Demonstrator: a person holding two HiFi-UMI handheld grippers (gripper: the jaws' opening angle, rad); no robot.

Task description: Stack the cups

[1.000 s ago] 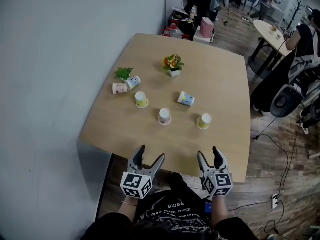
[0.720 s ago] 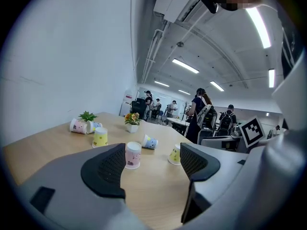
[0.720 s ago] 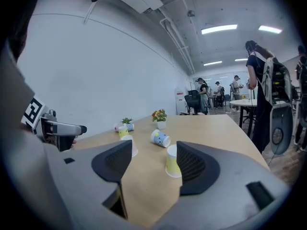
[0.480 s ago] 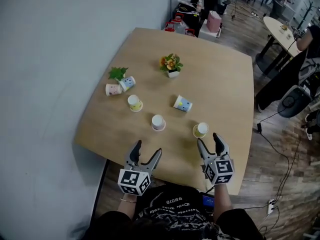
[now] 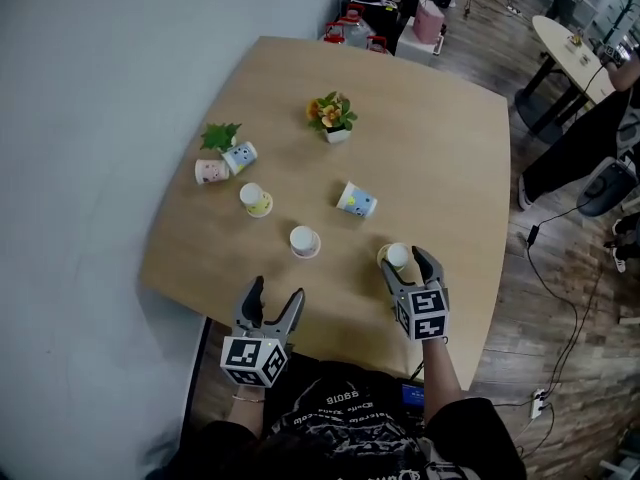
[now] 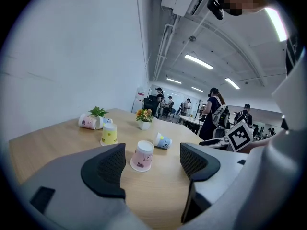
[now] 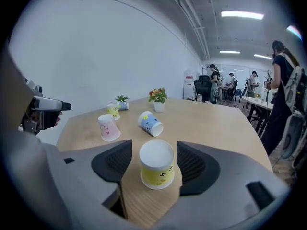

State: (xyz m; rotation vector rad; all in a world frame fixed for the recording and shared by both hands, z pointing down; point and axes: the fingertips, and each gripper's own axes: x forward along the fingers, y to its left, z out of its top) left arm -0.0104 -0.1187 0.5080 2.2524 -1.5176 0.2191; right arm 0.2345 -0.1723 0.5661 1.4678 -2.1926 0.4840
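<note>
Several paper cups are on the wooden table (image 5: 450,168). An upside-down yellow cup (image 5: 396,256) (image 7: 156,164) stands between the jaws of my right gripper (image 5: 401,263), which is open, its pads clear of the cup on both sides. My left gripper (image 5: 276,290) is open and empty over the near table edge. An upside-down pink cup (image 5: 303,241) (image 6: 143,155) stands a short way ahead of it. Farther off are a second upside-down yellow cup (image 5: 255,199) (image 6: 109,133) and a blue cup (image 5: 357,200) (image 7: 150,123) on its side.
A pink cup (image 5: 210,171) and a blue cup (image 5: 240,156) lie together at the far left beside a small green plant (image 5: 219,134). A flower pot (image 5: 333,116) stands mid-table. People, chairs and a round table (image 5: 575,53) are beyond the far right.
Both grippers have moved forward from the near edge over the table. The right gripper's jaws have come round the near yellow cup. Both grippers stay open.
</note>
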